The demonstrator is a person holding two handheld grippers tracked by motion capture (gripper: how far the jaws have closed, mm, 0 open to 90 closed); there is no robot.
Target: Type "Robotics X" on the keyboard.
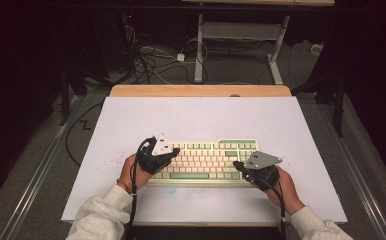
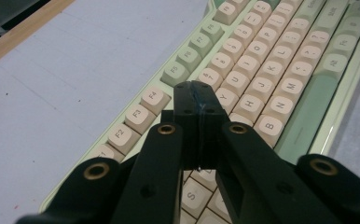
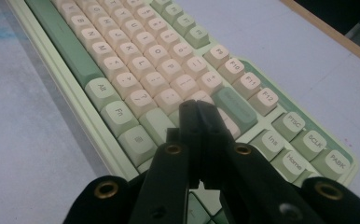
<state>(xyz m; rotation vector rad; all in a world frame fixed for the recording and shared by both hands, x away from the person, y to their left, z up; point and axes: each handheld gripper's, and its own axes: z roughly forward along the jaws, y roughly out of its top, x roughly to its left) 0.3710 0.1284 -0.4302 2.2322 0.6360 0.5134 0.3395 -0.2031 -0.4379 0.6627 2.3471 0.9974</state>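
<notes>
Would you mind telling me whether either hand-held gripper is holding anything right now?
Nothing is held. The left hand-held gripper and right hand-held gripper both have shut, empty jaws poised over the keyboard.

A pale grey-white tabletop (image 1: pixel 196 120) spreads out ahead of the tongs, ending at a light wooden edge strip (image 1: pixel 201 90) on its far side. Beyond that strip, well ahead of the tongs, the white legs of a second desk (image 1: pixel 199 50) stand on grey carpet (image 1: pixel 241 70), with a tangle of dark and white cables (image 1: pixel 151 57) lying to their left. To both sides of the tongs the room falls into darkness, where metal floor rails (image 1: pixel 41 165) run alongside the table.
</notes>
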